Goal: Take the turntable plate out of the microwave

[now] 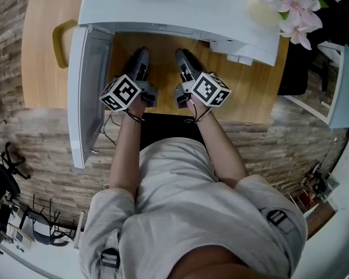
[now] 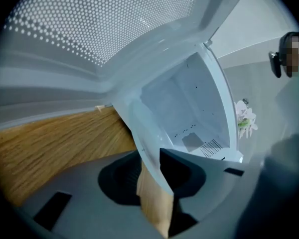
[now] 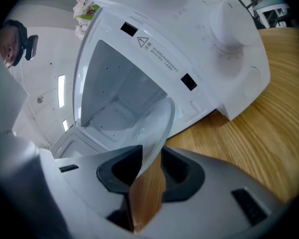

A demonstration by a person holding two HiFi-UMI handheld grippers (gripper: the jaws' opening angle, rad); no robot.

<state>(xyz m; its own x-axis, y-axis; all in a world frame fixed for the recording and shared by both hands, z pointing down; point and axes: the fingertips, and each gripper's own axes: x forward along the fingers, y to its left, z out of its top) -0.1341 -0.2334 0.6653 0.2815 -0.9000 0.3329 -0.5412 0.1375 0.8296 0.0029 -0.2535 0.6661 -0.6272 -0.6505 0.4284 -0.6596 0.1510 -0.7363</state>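
In the head view the left claw (image 1: 141, 60) and right claw (image 1: 184, 60) reach side by side, at upper centre of the frame, toward the open front of the white microwave (image 1: 180, 4), whose door (image 1: 84, 92) swings out at the left. Each claw's own view shows its jaws clamped on the rim of the clear glass plate (image 3: 155, 123), one on either side; the plate sits at the mouth of the cavity, over the wooden worktop (image 3: 249, 148). Pink flowers (image 1: 291, 7) rest on the microwave at upper right
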